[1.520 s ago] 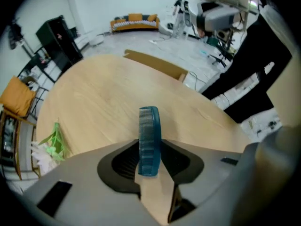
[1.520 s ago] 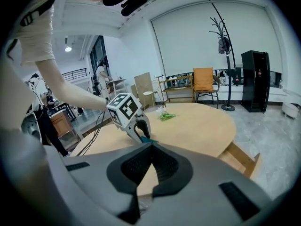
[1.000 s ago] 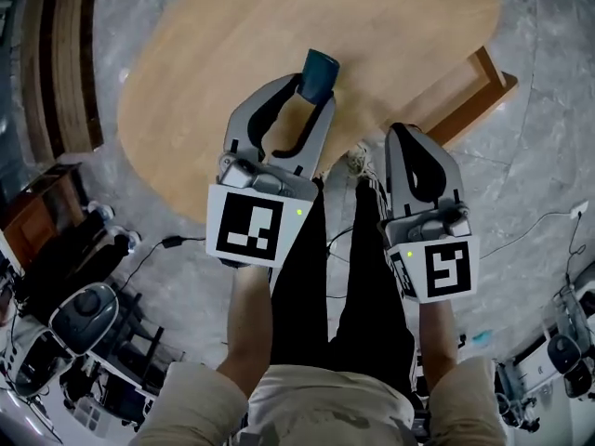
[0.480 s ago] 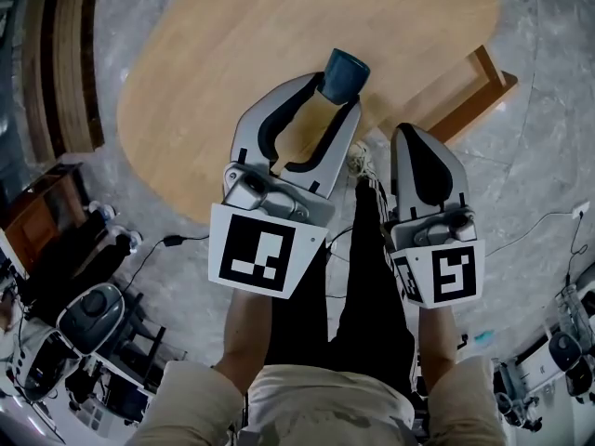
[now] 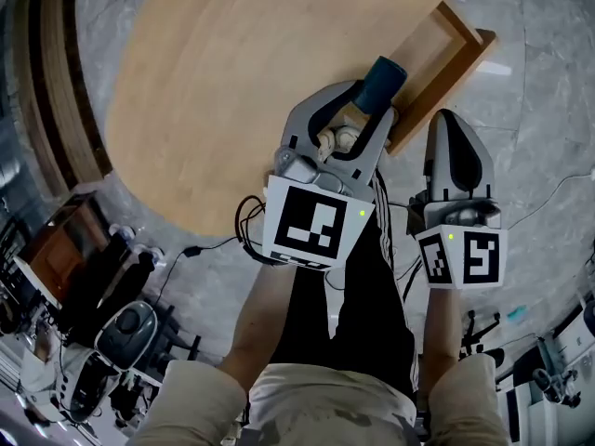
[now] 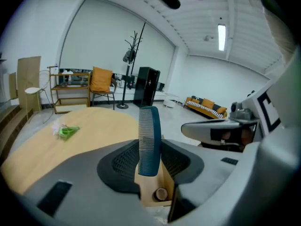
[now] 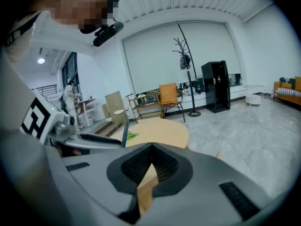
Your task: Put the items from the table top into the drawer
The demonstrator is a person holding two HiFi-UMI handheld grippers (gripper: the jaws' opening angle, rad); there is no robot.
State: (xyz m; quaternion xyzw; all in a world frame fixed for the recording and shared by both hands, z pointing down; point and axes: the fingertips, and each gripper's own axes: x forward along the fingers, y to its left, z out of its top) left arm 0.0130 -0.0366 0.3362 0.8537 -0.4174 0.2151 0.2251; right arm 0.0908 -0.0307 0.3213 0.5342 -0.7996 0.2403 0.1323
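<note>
A teal comb (image 5: 382, 79) stands upright between the jaws of my left gripper (image 5: 365, 100), which is shut on it. In the left gripper view the comb (image 6: 149, 140) hangs above the open wooden drawer (image 6: 157, 185), where a small round item (image 6: 161, 193) lies. The drawer (image 5: 453, 56) juts from the right side of the oval wooden table (image 5: 223, 91). My right gripper (image 5: 454, 128) hovers just right of the drawer over the floor, with its jaws shut on nothing (image 7: 151, 146). A green item (image 6: 68, 132) lies on the table's far part.
Dark equipment and cables (image 5: 112, 314) crowd the floor at the lower left. Wooden steps (image 5: 51, 91) run along the table's left. A chair (image 6: 101, 84), a shelf (image 6: 70, 91) and a coat stand (image 6: 131, 55) stand beyond the table.
Both grippers have moved right and forward toward the drawer. The comb, still in the left gripper, now hangs over the drawer's near end instead of the table top.
</note>
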